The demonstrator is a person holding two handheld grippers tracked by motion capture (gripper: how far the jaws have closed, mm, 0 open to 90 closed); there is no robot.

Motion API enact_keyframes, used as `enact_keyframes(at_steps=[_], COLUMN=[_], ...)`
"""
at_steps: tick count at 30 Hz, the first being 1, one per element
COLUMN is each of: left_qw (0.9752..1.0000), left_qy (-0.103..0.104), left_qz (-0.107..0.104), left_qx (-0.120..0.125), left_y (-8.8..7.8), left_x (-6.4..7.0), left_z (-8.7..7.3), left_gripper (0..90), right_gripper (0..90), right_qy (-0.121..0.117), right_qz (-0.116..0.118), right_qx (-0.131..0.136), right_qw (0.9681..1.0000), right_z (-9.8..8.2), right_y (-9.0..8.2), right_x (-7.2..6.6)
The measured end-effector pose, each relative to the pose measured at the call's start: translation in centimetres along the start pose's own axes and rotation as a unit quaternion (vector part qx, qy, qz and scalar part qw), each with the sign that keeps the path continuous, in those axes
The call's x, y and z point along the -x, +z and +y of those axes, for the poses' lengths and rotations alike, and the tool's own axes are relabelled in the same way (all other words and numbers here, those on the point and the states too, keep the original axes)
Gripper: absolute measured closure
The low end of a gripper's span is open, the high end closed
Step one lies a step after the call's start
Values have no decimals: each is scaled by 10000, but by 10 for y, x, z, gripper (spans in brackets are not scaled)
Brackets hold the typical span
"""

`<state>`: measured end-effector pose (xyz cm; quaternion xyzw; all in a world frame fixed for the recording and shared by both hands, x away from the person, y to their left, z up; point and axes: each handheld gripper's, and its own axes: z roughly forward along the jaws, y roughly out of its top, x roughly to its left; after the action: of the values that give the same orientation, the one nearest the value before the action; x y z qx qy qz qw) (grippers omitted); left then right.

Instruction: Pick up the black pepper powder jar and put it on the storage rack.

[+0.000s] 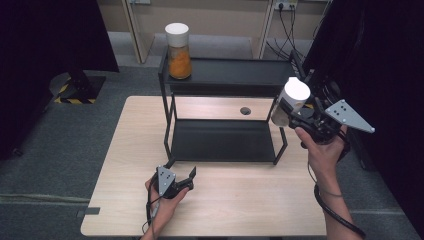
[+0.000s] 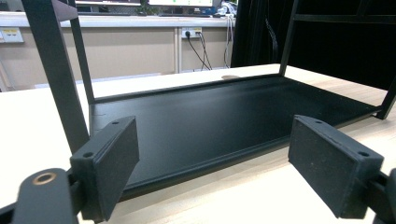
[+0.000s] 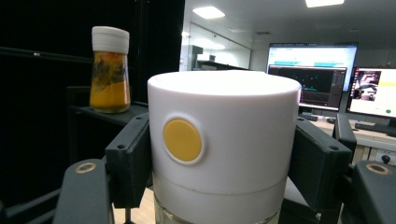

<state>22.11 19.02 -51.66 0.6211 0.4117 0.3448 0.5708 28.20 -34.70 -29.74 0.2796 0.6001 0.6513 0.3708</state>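
Note:
A black two-tier metal rack (image 1: 225, 75) stands on the wooden table (image 1: 130, 150). On its top shelf at the left stands a jar of orange powder with a white cap (image 1: 178, 51) (image 3: 109, 70). My right gripper (image 1: 292, 111) is shut on a second jar with a white cap (image 1: 291, 100) (image 3: 224, 140), held in the air beside the right end of the rack's top shelf; both pads press on the cap, which has a yellow round mark. My left gripper (image 1: 186, 177) (image 2: 215, 163) rests on the table in front of the rack's lower shelf (image 2: 210, 116), open, with nothing between its jaws.
A round cable hole (image 1: 245, 110) lies in the table behind the rack. Dark curtains hang at both sides. Monitors (image 3: 308, 77) stand far off in the right gripper view. A floor stand base with hazard tape (image 1: 75, 90) sits at the left.

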Motion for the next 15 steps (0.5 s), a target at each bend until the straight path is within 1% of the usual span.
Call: enact_keyframes(at_steps=[15], left_qw=[10000], left_qy=[-1], left_qz=[7], left_qx=[2], left_y=[0], left_x=[0], left_z=[0], left_gripper=[158], right_gripper=[310], right_qy=[39], right_qz=[-52], right_qx=[79], right_qw=[9999], right_z=[15], right_y=[18], right_x=[2])
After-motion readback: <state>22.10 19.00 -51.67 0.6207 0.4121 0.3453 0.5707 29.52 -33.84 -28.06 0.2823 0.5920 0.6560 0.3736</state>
